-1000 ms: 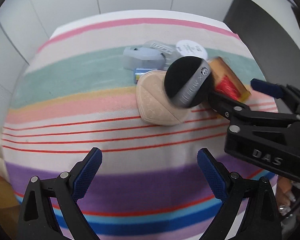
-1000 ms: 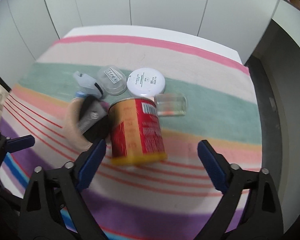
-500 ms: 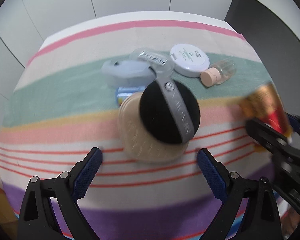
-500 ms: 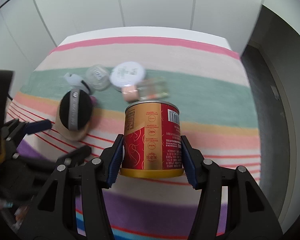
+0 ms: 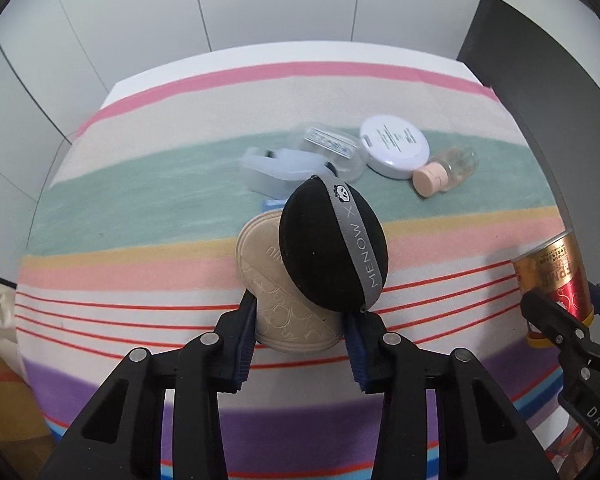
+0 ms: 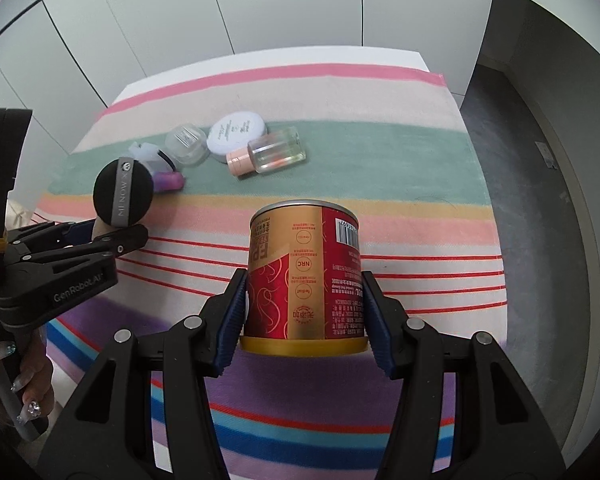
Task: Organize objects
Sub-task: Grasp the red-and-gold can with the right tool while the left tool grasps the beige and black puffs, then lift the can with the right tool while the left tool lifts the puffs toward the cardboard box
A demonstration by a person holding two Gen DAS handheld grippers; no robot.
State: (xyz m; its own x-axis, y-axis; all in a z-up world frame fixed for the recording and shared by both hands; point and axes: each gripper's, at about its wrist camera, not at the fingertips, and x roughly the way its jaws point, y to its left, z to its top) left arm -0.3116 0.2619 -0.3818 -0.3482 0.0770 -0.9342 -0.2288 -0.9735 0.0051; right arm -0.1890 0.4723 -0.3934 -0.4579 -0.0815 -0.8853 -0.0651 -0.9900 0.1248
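My left gripper (image 5: pixel 300 334) is shut on a beige powder puff (image 5: pixel 276 300) with a black round puff (image 5: pixel 332 248) carrying a grey MENOW band on top of it; both are lifted off the cloth. They also show in the right wrist view (image 6: pixel 123 194), held by the left gripper (image 6: pixel 100 240). My right gripper (image 6: pixel 302 320) is shut on a red and gold can (image 6: pixel 304 276), held upright. The can also shows at the right edge of the left wrist view (image 5: pixel 552 280).
On the green stripe of the striped cloth (image 5: pixel 140 208) lie a white round compact (image 5: pixel 394 146), a clear bottle with a pink cap (image 5: pixel 446 170), a clear small jar (image 5: pixel 332 150) and a pale plastic case (image 5: pixel 276 170). A purple item (image 6: pixel 168 182) lies near them. The dark floor (image 6: pixel 540 200) is on the right.
My left gripper closed on the puffs and lifted them. My right gripper closed on the can, lifted it upright and drew it back to the right.
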